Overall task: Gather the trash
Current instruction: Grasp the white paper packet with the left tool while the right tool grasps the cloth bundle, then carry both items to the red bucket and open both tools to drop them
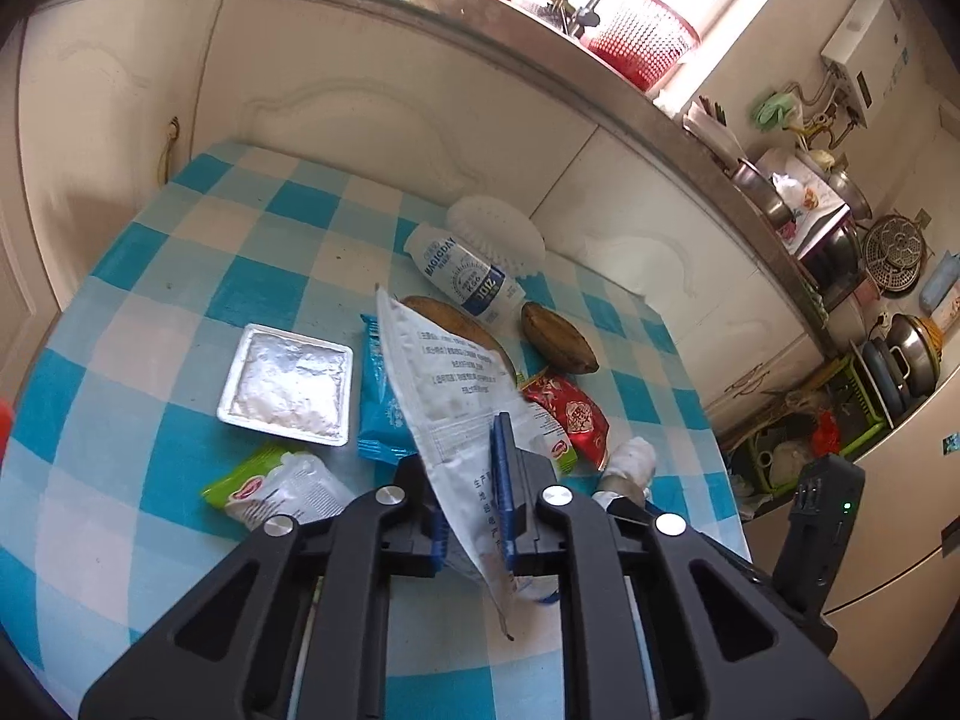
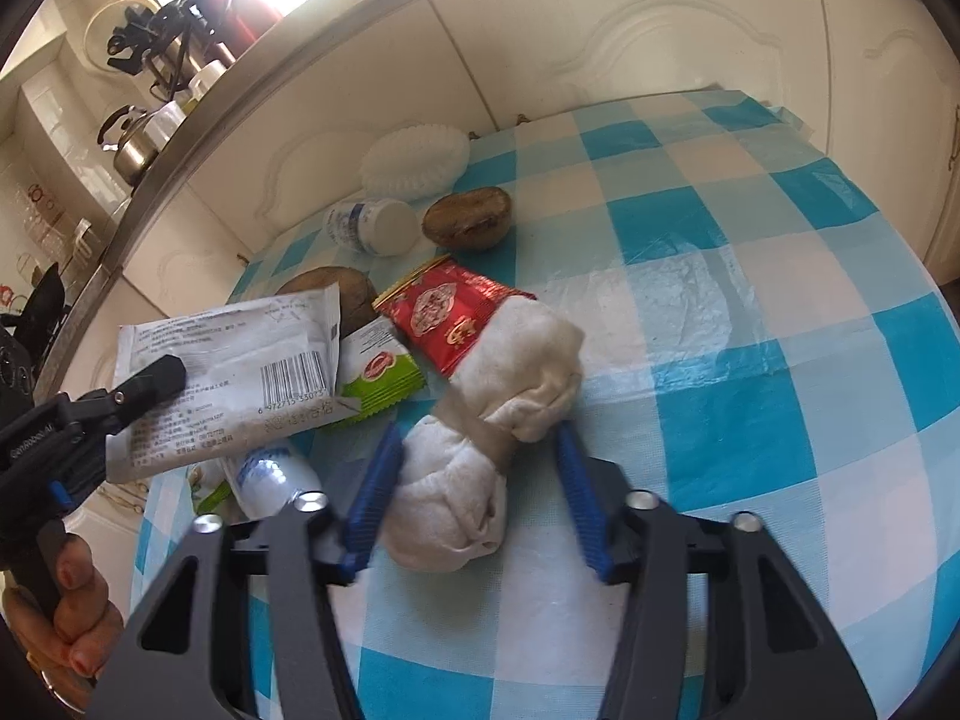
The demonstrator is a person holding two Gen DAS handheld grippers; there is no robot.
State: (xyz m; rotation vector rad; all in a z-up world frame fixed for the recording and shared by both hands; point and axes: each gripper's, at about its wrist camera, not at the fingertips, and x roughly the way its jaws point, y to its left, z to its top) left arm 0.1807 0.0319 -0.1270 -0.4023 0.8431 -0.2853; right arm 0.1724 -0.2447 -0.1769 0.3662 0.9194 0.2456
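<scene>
- Tablecloth, blue-and-white checked plastic sheet (image 2: 750,252): covers the table that bears all the trash; smooth and probably slick, so flat items may slide when pushed.
- White printed flat plastic pouch with barcode (image 1: 456,396): pinched near its lower end by the left gripper (image 1: 501,480), whose blue pads are closed onto it; the pouch stands up off the table above the other litter. Light, limp film; judged likely to flop and slip, so hold well inside the edge.
- Crumpled white paper wad, taped at its waist (image 2: 480,438): lies on the cloth between the fingers of the right gripper (image 2: 480,480), which stand wide apart around it, holding nothing. Soft, light, compressible; take it at the waist.
- Square foil tray with foil lid (image 1: 288,384): thin, easily dented; grip the rim.
- White plastic bottle with blue label (image 1: 462,276): lying down, round, liable to roll.
- Red snack wrapper (image 2: 444,312): partly under the wad; thin and crinkly.
</scene>
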